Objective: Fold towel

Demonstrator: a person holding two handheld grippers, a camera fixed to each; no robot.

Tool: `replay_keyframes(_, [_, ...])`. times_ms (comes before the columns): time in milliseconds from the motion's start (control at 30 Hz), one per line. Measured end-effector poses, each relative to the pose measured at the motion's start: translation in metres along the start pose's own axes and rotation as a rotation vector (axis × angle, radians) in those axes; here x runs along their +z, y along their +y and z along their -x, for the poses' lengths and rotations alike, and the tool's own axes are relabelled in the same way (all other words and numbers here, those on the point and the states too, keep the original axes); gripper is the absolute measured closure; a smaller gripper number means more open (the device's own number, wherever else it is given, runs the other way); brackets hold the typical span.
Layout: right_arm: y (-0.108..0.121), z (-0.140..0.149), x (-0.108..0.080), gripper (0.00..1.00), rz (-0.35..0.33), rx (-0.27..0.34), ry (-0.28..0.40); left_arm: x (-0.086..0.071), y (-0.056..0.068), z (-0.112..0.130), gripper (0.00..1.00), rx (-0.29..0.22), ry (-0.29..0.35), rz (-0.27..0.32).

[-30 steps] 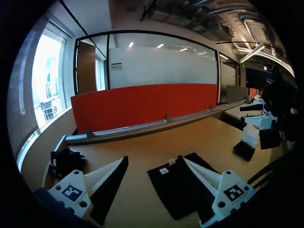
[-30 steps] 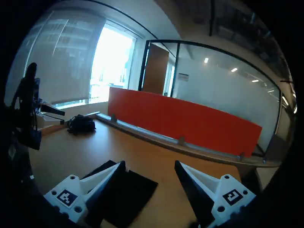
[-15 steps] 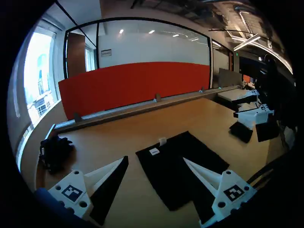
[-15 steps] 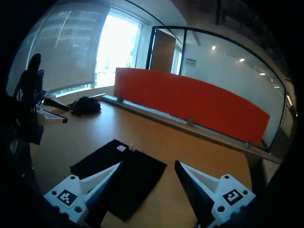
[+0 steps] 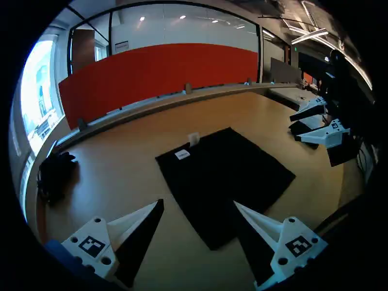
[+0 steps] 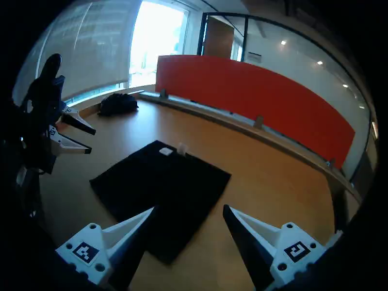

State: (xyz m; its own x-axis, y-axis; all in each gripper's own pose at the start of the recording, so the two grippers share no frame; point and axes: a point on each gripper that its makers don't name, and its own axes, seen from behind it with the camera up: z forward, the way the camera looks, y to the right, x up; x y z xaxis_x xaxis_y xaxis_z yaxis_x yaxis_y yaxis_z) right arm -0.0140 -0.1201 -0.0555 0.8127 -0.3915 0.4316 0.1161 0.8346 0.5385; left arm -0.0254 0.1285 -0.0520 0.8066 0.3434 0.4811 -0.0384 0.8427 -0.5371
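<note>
Black towel (image 5: pixel 223 179) lies spread flat and unfolded on the wooden table (image 5: pixel 121 162), with one corner pointing toward the red partition (image 5: pixel 160 72). A white label (image 5: pixel 183 154) sits on the cloth near that far corner. A small white tag (image 5: pixel 194 139) stands up at the edge just beside it.

In the left gripper view, the left gripper (image 5: pixel 198 203) hangs above the towel's near edge. Its jaws are spread wide with nothing between them; one finger is over the cloth and the other over bare wood.

In the right gripper view, the right gripper (image 6: pixel 189 208) is likewise wide open and empty above the near side of the towel, one finger over the cloth and one over the table.

Each view also catches the other gripper off to the side, held clear of the towel with its fingers apart. A black bag (image 5: pixel 53 174) rests on the table by the window, well apart from the towel.
</note>
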Motion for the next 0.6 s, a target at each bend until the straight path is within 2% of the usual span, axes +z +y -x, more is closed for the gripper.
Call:
replay_keyframes(367, [-0.022,0.059,0.019,0.0,-0.047,-0.008,-0.111,0.024,0.019,0.053,0.05,0.005,-0.116,0.052])
replay_keyframes(600, [-0.03,0.09,0.023,0.0,-0.068,0.014,-0.168,0.031,0.028,0.081,0.05,0.04,-0.186,0.076])
